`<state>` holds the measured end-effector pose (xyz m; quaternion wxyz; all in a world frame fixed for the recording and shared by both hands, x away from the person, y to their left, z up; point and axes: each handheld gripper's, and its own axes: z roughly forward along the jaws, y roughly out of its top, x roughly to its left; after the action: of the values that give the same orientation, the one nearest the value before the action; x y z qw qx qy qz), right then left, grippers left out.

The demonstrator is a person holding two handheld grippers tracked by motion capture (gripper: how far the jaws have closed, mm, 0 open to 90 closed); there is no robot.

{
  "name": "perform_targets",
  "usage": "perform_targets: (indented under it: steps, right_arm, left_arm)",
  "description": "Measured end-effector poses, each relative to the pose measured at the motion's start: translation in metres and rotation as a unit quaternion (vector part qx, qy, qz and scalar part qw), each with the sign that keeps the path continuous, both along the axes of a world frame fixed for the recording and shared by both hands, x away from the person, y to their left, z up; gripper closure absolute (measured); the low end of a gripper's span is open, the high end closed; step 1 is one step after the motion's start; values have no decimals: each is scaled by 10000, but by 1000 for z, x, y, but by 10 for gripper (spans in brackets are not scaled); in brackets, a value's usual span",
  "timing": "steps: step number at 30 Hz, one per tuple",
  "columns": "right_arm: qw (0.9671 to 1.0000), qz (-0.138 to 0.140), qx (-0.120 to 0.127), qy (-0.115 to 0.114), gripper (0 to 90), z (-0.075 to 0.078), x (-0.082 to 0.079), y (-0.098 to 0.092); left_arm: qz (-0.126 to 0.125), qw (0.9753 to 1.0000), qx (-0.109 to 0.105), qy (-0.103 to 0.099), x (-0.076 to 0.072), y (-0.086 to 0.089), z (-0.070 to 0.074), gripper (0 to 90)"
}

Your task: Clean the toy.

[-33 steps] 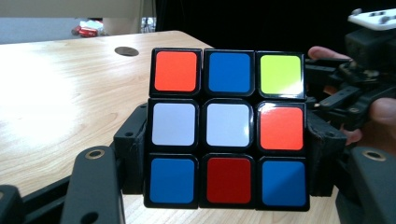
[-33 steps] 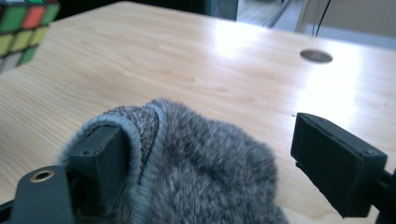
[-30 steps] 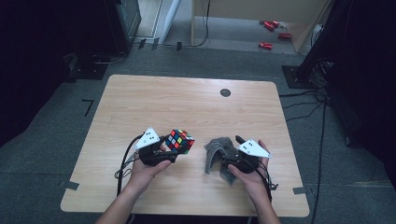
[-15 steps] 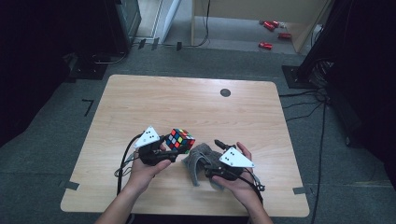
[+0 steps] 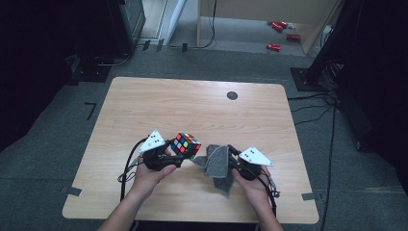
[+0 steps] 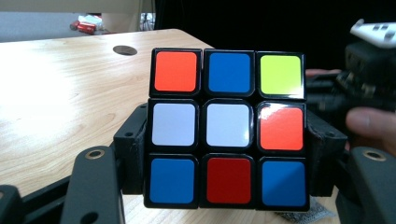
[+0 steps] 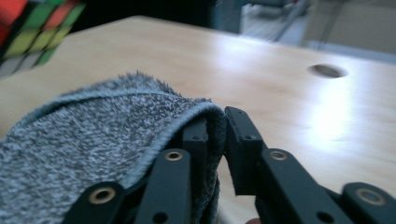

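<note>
High view looking down on the table (image 5: 144,101), both gripper views low, close, sharing its grommet hole (image 6: 124,50).

Between the left gripper (image 5: 179,159) and the right gripper (image 5: 232,159), the puzzle cube (image 5: 185,145) and the grey cloth (image 5: 217,164) occupy the gap, nearly touching. Ahead of both grippers, the wooden table (image 5: 192,106) lies open up to a small round hole (image 5: 232,95).

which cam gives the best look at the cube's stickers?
Left gripper view: the cube sits face-on between the left gripper's jaws, all nine stickers sharp. The high view shows it small and tilted; the right gripper view catches a blurred corner.
</note>
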<state>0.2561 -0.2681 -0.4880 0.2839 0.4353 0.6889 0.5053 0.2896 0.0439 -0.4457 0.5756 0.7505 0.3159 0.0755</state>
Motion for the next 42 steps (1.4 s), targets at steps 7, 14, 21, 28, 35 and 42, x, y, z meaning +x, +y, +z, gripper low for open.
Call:
perform_targets:
  steps: [7, 14, 21, 28, 35, 42]
  right_arm:
    - [9957, -856, 59, -361, 872, 6, 2, -30]
    - [9945, -1012, -139, 243, 822, -13, 11, -41]
    - [9996, -234, 9, 126, 502, -8, 8, -30]
    - [9999, -103, -60, -105, 364, 10, 2, -17]
    - [9998, 51, -167, 52, 347, 0, -3, -9]
    - [9989, 262, -297, 239, 253, -13, -14, -9]
  left_arm:
    - [-1, 10000, 36, 13, 0, -2, -2, 348]
    - [-6, 10000, 78, 25, 0, -3, -5, 348]
    - [11, 10000, 52, 34, 1, -2, -5, 348]
    - [47, 10000, -9, 28, 2, 1, -2, 348]
    - [-18, 10000, -19, 36, 4, -5, -2, 348]
    - [-203, 9998, -3, 40, 10, -21, -2, 348]
